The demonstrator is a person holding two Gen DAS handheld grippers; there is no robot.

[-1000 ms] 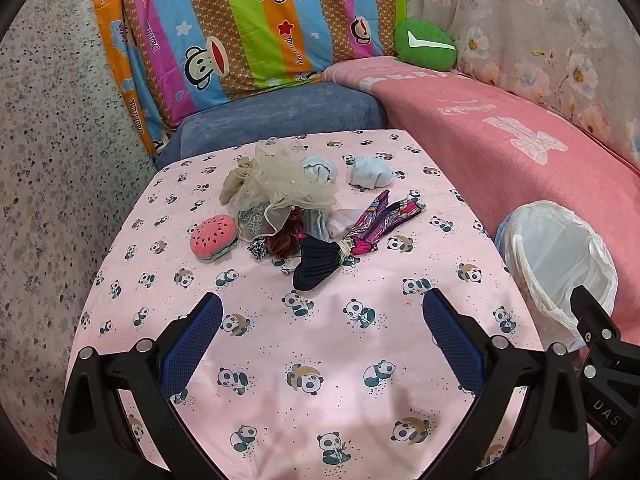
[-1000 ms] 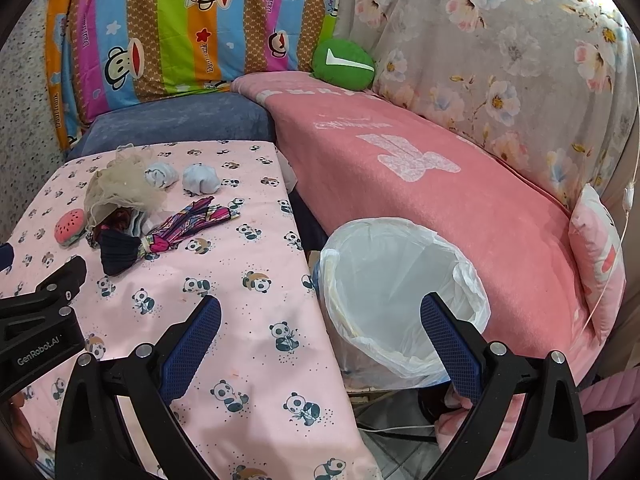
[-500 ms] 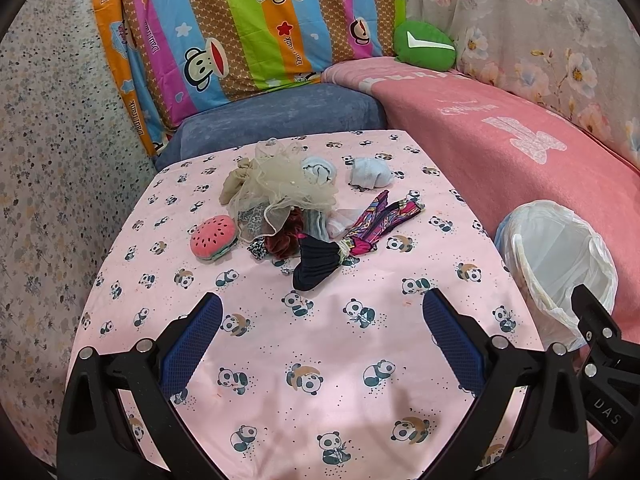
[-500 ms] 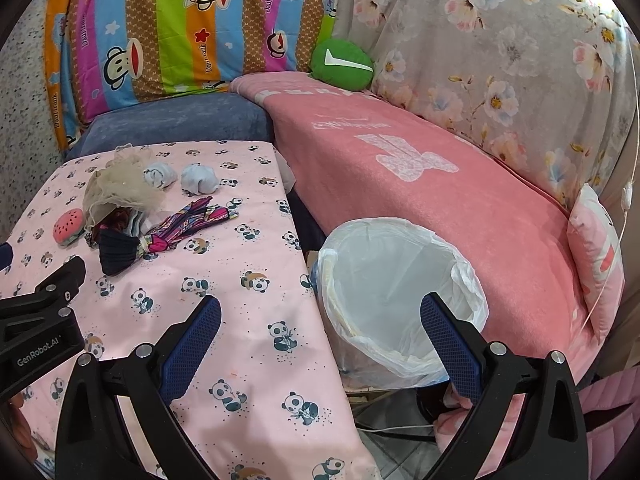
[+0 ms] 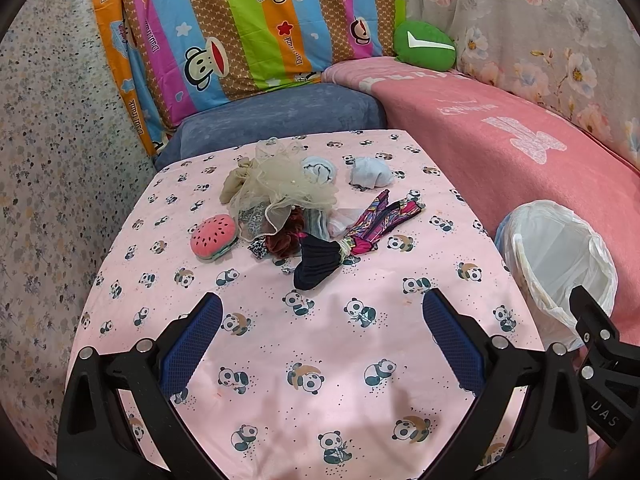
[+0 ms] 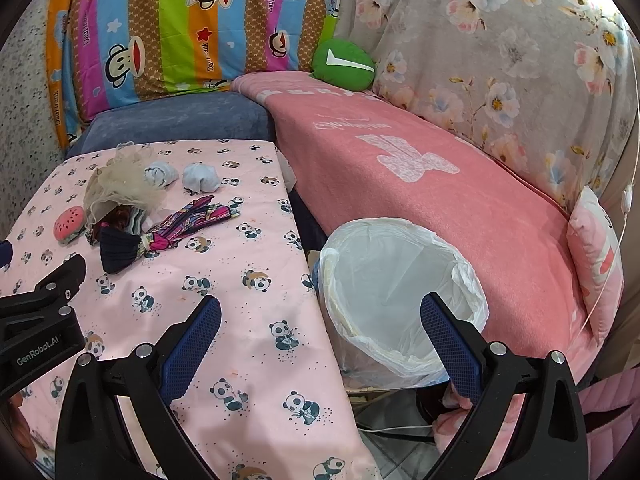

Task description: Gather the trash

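Note:
A heap of trash lies mid-table: beige mesh fabric (image 5: 280, 184), a dark navy cloth (image 5: 316, 258), a striped purple-pink strip (image 5: 380, 220), two pale blue cloth balls (image 5: 370, 172) and a watermelon-shaped pad (image 5: 212, 236). The heap also shows in the right wrist view (image 6: 124, 192). A bin lined with a white bag (image 6: 396, 292) stands off the table's right edge, also in the left wrist view (image 5: 556, 264). My left gripper (image 5: 322, 336) is open and empty above the table, short of the heap. My right gripper (image 6: 320, 336) is open and empty at the table's right edge, beside the bin.
The table has a pink panda-print cloth (image 5: 304, 360). A pink-covered sofa (image 6: 420, 176) runs behind and right of the bin. A blue cushion (image 5: 280, 112), striped monkey-print cushions (image 5: 248, 32) and a green cushion (image 5: 424, 46) sit at the back.
Both views have shifted very slightly. Nothing on the table has moved and both grippers stay open.

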